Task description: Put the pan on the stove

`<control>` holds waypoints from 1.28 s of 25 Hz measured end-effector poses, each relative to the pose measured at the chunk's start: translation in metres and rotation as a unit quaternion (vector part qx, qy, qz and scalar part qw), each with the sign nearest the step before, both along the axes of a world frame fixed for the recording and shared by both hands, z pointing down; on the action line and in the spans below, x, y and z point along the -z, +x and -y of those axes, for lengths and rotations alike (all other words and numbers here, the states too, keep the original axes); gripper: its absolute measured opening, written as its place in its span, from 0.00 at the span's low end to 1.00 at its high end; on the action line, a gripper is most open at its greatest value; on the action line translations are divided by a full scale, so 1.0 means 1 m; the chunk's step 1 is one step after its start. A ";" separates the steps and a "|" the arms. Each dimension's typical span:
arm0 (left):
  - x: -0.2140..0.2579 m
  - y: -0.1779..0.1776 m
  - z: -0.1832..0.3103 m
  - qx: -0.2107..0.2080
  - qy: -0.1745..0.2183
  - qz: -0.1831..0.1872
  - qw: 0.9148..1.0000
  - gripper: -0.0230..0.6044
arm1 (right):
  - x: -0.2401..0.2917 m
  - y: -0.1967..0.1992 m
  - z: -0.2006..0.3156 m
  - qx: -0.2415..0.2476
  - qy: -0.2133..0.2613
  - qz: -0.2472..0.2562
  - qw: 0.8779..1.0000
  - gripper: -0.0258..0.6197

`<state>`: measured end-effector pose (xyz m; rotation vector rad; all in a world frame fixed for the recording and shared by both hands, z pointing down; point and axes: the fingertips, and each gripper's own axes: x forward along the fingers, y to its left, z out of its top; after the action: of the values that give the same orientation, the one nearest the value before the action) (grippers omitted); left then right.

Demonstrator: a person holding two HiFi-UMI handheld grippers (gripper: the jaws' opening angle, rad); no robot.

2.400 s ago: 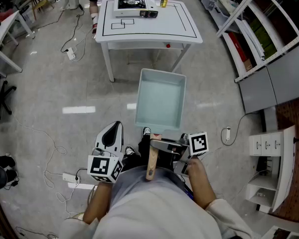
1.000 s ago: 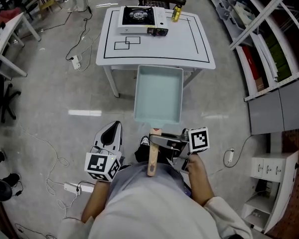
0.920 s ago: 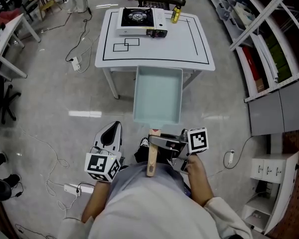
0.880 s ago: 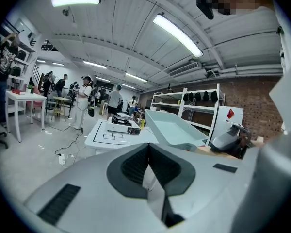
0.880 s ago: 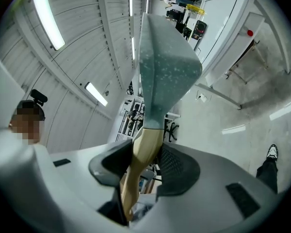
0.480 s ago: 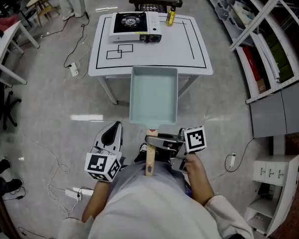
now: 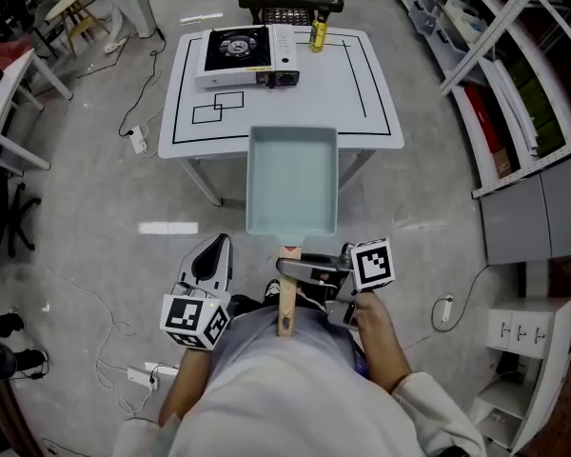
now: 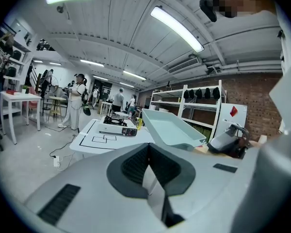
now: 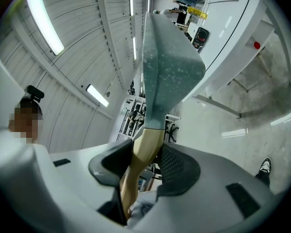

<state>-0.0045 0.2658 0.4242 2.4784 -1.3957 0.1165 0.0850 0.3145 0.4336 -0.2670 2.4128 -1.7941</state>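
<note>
Right gripper: the right gripper (image 9: 144,161) is clamped on the wooden handle (image 9: 141,152) of the pan, one pad pressed on each side of it.
Left gripper: the left gripper (image 8: 149,169) is held with its jaws together and nothing between them, off to the side of the handle.
Pan: a pale blue rectangular pan (image 7: 293,179) is held in the air straight out ahead of the right fingers, open side up and seemingly empty; from the head view its far edge overlaps the near edge of the table.
Stove: a portable gas stove (image 7: 236,53) is set at the far left corner of the white table (image 7: 362,93), well beyond the pan and to the left of the right fingers' line; a yellow can (image 7: 317,34) is placed just beside it.
Step in hand: the pan is judged to be in transit toward the table, not yet over the burner.
Next move: more reach forward and leftward seems called for, with the pan kept level, then lowered onto the burner before the pads are eased off.
Hard to make out: in the right gripper view only the pan's underside is shown and most of the stove is covered by it; the handle's rear end is hidden by the jaws; the burner's detail is too small to read.
</note>
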 end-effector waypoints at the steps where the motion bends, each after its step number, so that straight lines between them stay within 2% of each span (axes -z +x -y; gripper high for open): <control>1: 0.000 0.002 0.002 0.000 -0.002 -0.002 1.000 0.05 | -0.001 0.002 0.001 -0.001 -0.003 0.000 1.000 0.30; 13: -0.004 0.019 0.041 -0.014 -0.012 -0.015 1.000 0.05 | -0.005 0.016 0.047 -0.006 -0.007 -0.022 1.000 0.30; 18: -0.004 0.018 0.077 -0.018 0.005 0.016 1.000 0.05 | -0.003 0.013 0.083 -0.001 -0.002 -0.021 1.000 0.30; 32: 0.007 -0.019 0.197 -0.010 -0.005 0.015 1.000 0.05 | 0.006 -0.022 0.200 0.008 -0.016 -0.006 1.000 0.30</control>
<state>-0.0238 0.0685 0.4168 2.4918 -1.3790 0.1647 0.0631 0.1147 0.4280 -0.2628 2.4027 -1.8429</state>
